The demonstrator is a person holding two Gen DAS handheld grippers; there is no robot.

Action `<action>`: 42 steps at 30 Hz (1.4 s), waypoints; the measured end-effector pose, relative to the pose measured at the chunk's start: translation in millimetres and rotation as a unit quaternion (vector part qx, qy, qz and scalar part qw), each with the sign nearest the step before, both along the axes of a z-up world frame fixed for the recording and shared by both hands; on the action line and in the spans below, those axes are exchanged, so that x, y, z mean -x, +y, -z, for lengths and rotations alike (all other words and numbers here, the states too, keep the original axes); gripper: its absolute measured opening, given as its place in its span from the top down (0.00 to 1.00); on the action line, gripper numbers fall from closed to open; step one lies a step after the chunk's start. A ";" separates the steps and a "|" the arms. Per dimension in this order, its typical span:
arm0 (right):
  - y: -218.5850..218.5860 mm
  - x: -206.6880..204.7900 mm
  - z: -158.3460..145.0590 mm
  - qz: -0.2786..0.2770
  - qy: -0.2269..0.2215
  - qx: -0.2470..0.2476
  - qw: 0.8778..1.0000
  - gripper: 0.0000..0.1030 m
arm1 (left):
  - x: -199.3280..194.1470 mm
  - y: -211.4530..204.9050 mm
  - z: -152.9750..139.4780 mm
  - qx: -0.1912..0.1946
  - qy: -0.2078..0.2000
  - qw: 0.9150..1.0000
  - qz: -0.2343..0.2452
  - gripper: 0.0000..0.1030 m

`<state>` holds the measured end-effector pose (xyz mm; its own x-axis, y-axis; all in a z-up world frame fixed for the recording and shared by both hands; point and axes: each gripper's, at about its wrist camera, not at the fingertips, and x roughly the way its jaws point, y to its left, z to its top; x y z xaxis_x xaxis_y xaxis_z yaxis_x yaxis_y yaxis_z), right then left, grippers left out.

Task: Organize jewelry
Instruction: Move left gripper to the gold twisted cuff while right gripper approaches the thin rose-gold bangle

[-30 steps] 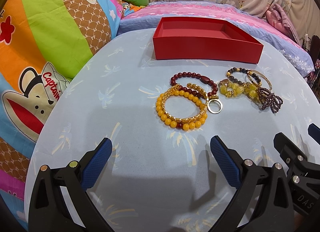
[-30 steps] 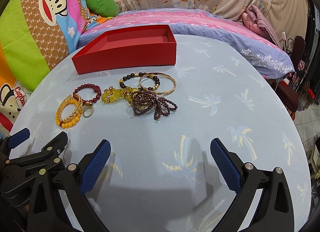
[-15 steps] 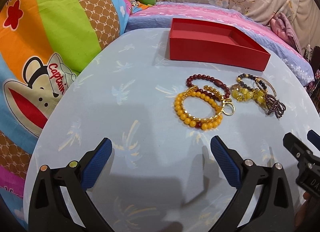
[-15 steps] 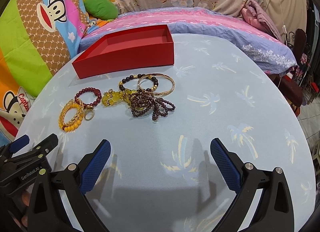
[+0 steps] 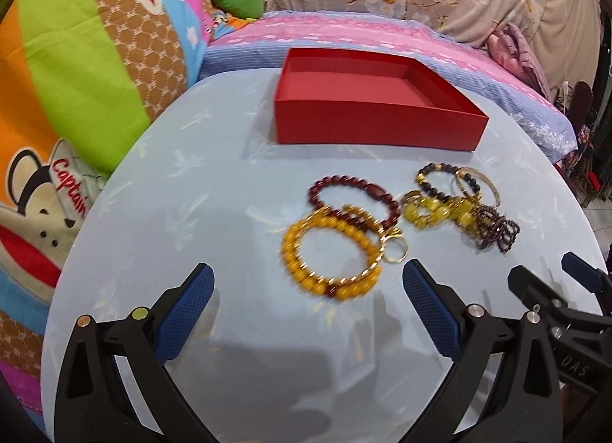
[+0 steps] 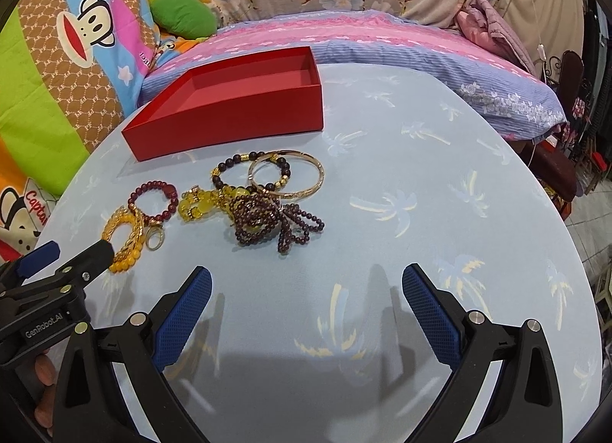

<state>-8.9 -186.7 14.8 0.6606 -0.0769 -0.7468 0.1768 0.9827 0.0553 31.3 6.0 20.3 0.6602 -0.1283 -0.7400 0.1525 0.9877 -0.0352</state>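
An empty red box (image 5: pixel 376 119) (image 6: pixel 237 110) sits at the back of a round light-blue table. In front of it lie several bracelets: an amber bead bracelet (image 5: pixel 329 255) (image 6: pixel 124 238), a dark red bead bracelet (image 5: pixel 354 196) (image 6: pixel 155 198), a gold ring (image 5: pixel 396 251) (image 6: pixel 154 241), yellow stone beads (image 5: pixel 436 213) (image 6: pixel 202 204), a black and gold bead bracelet (image 6: pixel 248 171), a gold bangle (image 6: pixel 287 177) and a purple bead cluster (image 5: pixel 495 232) (image 6: pixel 275 223). My left gripper (image 5: pixel 306 311) is open just before the amber bracelet. My right gripper (image 6: pixel 306 313) is open, short of the purple cluster.
The table (image 6: pixel 420 213) is covered by a palm-print cloth. A striped pink and blue bed (image 6: pixel 344 37) lies behind it. Cartoon monkey pillows (image 5: pixel 76 79) stand at the left. The left gripper shows in the right wrist view (image 6: pixel 72 263), and the right gripper in the left wrist view (image 5: pixel 550 290).
My left gripper swung away to the left, then came back and closer to the amber bracelet. My right gripper moved forward a little toward the jewelry. Both stayed open.
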 end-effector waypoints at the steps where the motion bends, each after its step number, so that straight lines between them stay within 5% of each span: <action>1: -1.1 -1.5 0.1 0.001 0.000 0.000 1.000 0.06 | -2.8 -2.6 1.2 0.004 0.002 1.000 0.003 0.08; 6: -8.4 -7.7 0.2 0.009 -0.001 -0.004 1.000 0.06 | -12.6 -12.6 7.9 0.007 0.005 1.000 0.014 0.14; 13: -14.8 -14.5 0.6 0.012 -0.003 -0.009 1.000 0.06 | -23.8 -12.9 16.5 0.035 0.029 0.999 0.026 0.39; 21: -15.4 -16.4 1.3 0.010 -0.003 -0.012 1.000 0.06 | -22.0 -14.4 14.4 0.039 0.021 0.999 0.027 0.44; 24: -14.4 -16.1 1.2 0.009 -0.003 -0.010 1.000 0.06 | -20.6 -14.2 11.9 0.034 0.020 0.999 0.025 0.65; 30: -15.3 -17.4 2.6 0.010 0.002 -0.014 1.000 0.06 | -20.7 -7.6 14.1 0.042 0.033 0.998 0.019 0.60; 34: -13.8 -18.2 2.6 0.007 0.001 -0.009 1.000 0.06 | -18.5 -3.9 8.7 0.033 0.014 0.999 0.004 0.31; 42: -10.9 -19.2 3.1 0.003 0.000 -0.005 1.000 0.06 | -43.5 -9.6 10.6 0.024 0.024 0.999 0.001 0.19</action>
<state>10.3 -197.6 11.7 0.6596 -0.0731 -0.7481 0.1820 0.9812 0.0646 74.8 -3.7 9.7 0.6235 -0.1659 -0.7641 0.1510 0.9844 -0.0905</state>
